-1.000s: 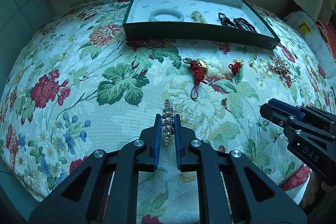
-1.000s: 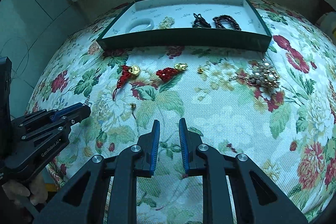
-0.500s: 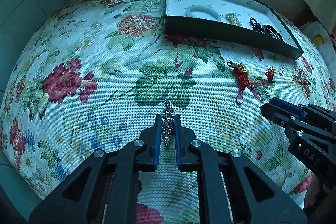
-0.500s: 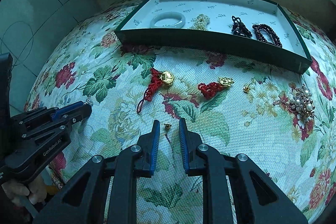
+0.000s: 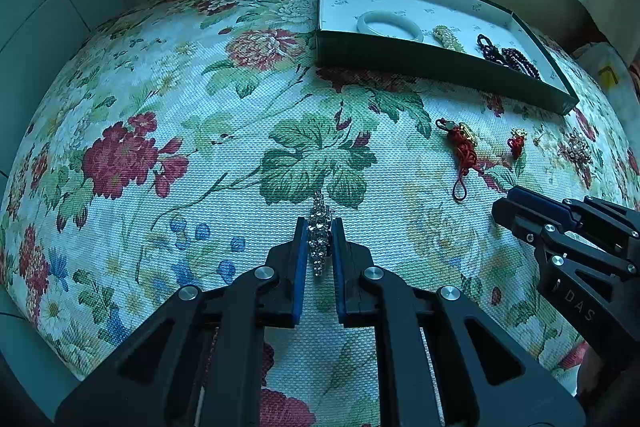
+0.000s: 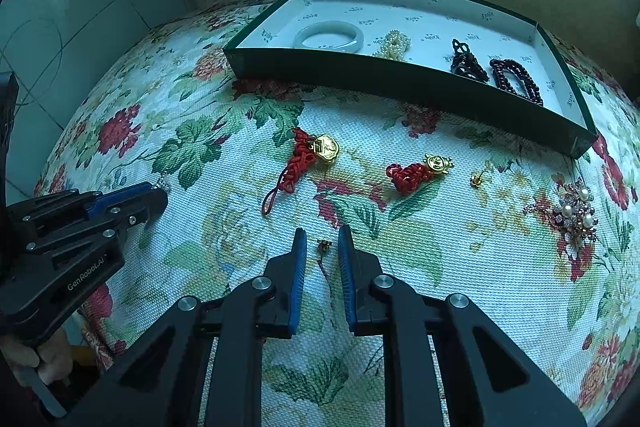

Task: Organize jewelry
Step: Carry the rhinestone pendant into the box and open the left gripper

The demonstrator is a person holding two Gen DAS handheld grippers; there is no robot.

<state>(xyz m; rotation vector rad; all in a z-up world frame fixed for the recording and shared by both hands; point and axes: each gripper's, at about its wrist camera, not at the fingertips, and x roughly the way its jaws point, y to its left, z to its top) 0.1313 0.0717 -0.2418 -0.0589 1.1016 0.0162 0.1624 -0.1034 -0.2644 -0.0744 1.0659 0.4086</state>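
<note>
While the left gripper (image 5: pixel 319 241) stays clamped on the rhinestone piece (image 5: pixel 319 235) at the lower centre of its own view, the background behind it has shifted: a second ago the green tray (image 5: pixel 420 65) sat at top centre, and it now lies at the upper right. In the right wrist view, the left gripper shows at the left edge, as before. Right of it, at lower centre, the right gripper (image 6: pixel 322 259) now has a small gold earring (image 6: pixel 323 245) between its blue pads (image 6: pixel 299 267), where a second ago only cloth lay there; its jaws are closing but do not yet press on it. Above lie two red knotted charms (image 6: pixel 308 155), then a second gold stud (image 6: pixel 475 181), and a pearl brooch (image 6: pixel 576 213) at the right edge. All rest on the floral cloth (image 6: pixel 440 267).
</note>
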